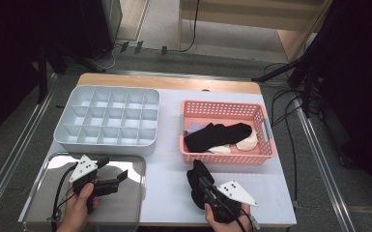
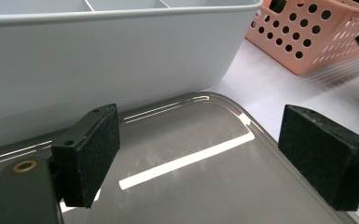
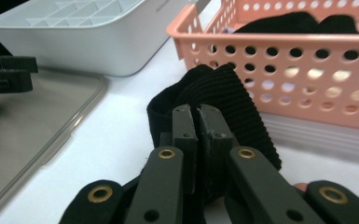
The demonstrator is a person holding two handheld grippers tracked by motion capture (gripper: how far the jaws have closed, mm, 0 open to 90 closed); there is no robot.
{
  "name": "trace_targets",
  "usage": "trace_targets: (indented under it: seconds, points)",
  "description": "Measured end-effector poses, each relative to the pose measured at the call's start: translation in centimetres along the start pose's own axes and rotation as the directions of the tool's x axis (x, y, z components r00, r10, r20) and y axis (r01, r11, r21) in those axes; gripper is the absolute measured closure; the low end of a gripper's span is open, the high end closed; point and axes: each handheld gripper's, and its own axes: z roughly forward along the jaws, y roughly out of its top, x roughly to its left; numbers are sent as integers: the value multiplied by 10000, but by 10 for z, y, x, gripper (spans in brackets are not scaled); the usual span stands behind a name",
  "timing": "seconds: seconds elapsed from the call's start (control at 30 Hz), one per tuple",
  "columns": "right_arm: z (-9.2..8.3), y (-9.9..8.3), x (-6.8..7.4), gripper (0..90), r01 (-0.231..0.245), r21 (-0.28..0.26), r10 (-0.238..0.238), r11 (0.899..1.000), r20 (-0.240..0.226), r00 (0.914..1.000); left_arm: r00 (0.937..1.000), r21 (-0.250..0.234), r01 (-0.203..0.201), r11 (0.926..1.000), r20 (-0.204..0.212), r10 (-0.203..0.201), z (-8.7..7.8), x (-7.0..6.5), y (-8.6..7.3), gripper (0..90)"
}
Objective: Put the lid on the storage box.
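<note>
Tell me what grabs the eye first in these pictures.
The pink basket at the table's right, holding black and white socks, stands out most. In front of it the right claw is shut on a black sock. At the left, the open left claw hovers over a shiny metal tray.

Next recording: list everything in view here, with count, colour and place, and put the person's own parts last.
Table: one, white top with a wood edge at the far side.
Organiser: one, pale grey, many compartments, far left of the table.
Tray: one, shiny metal, near left, in front of the organiser.
Basket: one, pink, perforated, far right of the table.
Socks in basket: a black one on top of light ones; count unclear.
Held sock: one, black, in front of the basket.
Left gripper: black, jaws open, over the tray.
Right gripper: black, shut on the held sock.
Hands: two, at the near edge.
</note>
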Motion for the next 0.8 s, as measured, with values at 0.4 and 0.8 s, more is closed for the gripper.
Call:
trace_targets:
  seconds: [0.4, 0.8]
  points:
    - [4, 0, 4, 671, -374, -199, 360, 9991, -648, 9972, 10000, -19, 5, 10000, 15, -5, 0, 0, 0, 137]
    - [8, 23, -5, 636, -127, -768, 124, 9970, -37, 9999, 10000, -29, 11, 10000, 45, -11, 0, 0, 0, 138]
